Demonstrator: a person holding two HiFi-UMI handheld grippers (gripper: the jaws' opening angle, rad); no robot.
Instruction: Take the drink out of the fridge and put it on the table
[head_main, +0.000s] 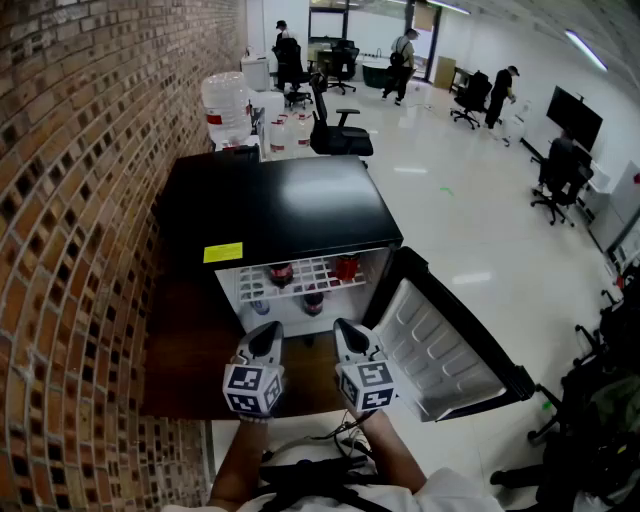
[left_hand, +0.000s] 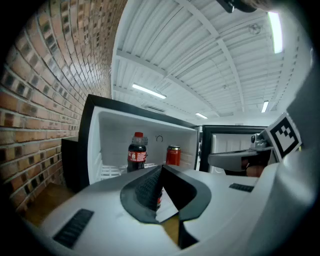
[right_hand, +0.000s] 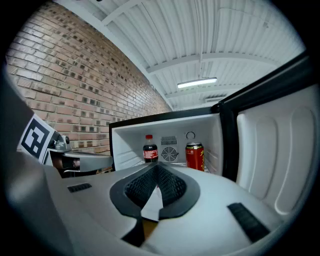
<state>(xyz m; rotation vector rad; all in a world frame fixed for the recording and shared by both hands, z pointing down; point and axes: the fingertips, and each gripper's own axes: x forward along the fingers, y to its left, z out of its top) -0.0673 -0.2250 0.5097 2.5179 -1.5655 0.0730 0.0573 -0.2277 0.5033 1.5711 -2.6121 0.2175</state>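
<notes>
The boxy black fridge (head_main: 280, 215) stood open just ahead of both grippers, its smooth white moulded door (head_main: 440, 340) swung out beyond the right gripper (head_main: 347, 330), where a careless reach would likely clip it. Both that and the left gripper (head_main: 267, 332) were clenched on nothing, ribbed pads (right_hand: 142, 185) together. The drink, a glossy round cola bottle (left_hand: 137, 151), stood upright ahead on the wire shelf (head_main: 300, 272) near a slick red can (left_hand: 173, 155), which a wide approach might topple
</notes>
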